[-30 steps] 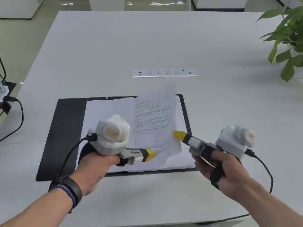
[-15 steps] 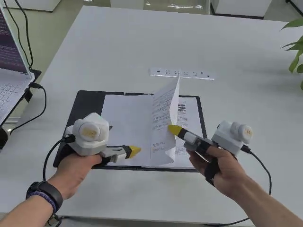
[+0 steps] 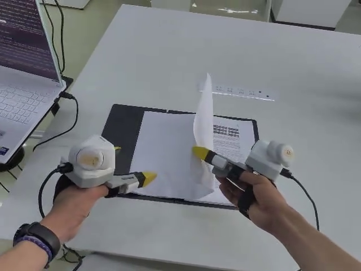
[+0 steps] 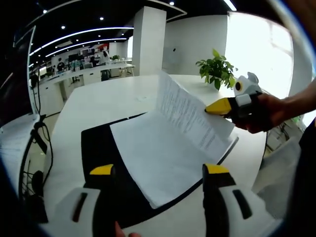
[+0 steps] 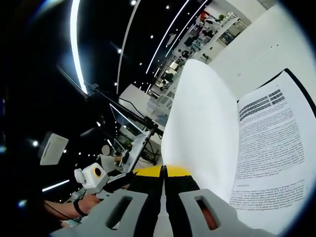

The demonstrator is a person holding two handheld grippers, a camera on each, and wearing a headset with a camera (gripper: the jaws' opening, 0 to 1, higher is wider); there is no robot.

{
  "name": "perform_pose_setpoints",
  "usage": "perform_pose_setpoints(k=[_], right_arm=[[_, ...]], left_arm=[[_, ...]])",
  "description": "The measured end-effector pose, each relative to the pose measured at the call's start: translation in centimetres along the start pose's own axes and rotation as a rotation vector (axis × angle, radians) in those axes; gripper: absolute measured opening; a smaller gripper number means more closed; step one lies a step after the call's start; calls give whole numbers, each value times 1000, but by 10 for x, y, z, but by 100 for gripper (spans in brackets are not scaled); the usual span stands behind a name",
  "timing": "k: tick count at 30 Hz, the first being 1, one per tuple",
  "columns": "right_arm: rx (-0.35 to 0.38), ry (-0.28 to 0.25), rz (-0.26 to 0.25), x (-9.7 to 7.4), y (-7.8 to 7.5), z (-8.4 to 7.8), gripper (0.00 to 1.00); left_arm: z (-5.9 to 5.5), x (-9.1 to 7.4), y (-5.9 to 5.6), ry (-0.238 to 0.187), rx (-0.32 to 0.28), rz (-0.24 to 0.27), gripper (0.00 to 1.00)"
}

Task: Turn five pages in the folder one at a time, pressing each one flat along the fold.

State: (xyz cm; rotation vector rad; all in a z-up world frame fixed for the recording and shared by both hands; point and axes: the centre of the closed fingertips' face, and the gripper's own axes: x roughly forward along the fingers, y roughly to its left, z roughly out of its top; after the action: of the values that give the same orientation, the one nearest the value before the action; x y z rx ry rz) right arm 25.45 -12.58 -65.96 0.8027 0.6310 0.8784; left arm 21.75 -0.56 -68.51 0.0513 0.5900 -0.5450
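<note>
A black folder [image 3: 121, 132] lies open on the white table, with a blank sheet [image 3: 163, 152] on its left half and a printed sheet [image 3: 231, 138] on its right. One page [image 3: 203, 121] stands nearly upright over the fold. My right gripper [image 3: 198, 152] is shut on that page's lower edge, and its jaws meet in the right gripper view [image 5: 163, 171] against the page [image 5: 202, 128]. Low at the folder's front left edge my left gripper [image 3: 148, 178] hovers open, its jaws apart [image 4: 158, 170] with nothing between them. In that view the lifted page [image 4: 187, 116] rises ahead.
An open laptop [image 3: 22, 62] sits off the table's left side, and a cable [image 3: 70, 113] runs from it towards the folder. A white power strip [image 3: 240, 90] lies behind the folder. A potted plant [image 4: 217, 69] stands far across the table.
The right gripper has swung the page up from a lean over the right half to nearly upright above the fold. The left gripper stays open by the front edge. The head camera has shifted.
</note>
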Motion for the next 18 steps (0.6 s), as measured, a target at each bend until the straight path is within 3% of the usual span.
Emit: perform_pose_setpoints(k=[6, 10, 18], right_arm=[[-11, 76, 24, 30, 10, -18, 0], [-9, 104, 40, 44, 14, -28, 0], [-7, 168, 24, 66, 5, -51, 0]], left_arm=[[-10, -13, 19, -2, -17, 23, 71], [-14, -20, 26, -5, -30, 33, 70], [-25, -32, 35, -12, -50, 41, 71]])
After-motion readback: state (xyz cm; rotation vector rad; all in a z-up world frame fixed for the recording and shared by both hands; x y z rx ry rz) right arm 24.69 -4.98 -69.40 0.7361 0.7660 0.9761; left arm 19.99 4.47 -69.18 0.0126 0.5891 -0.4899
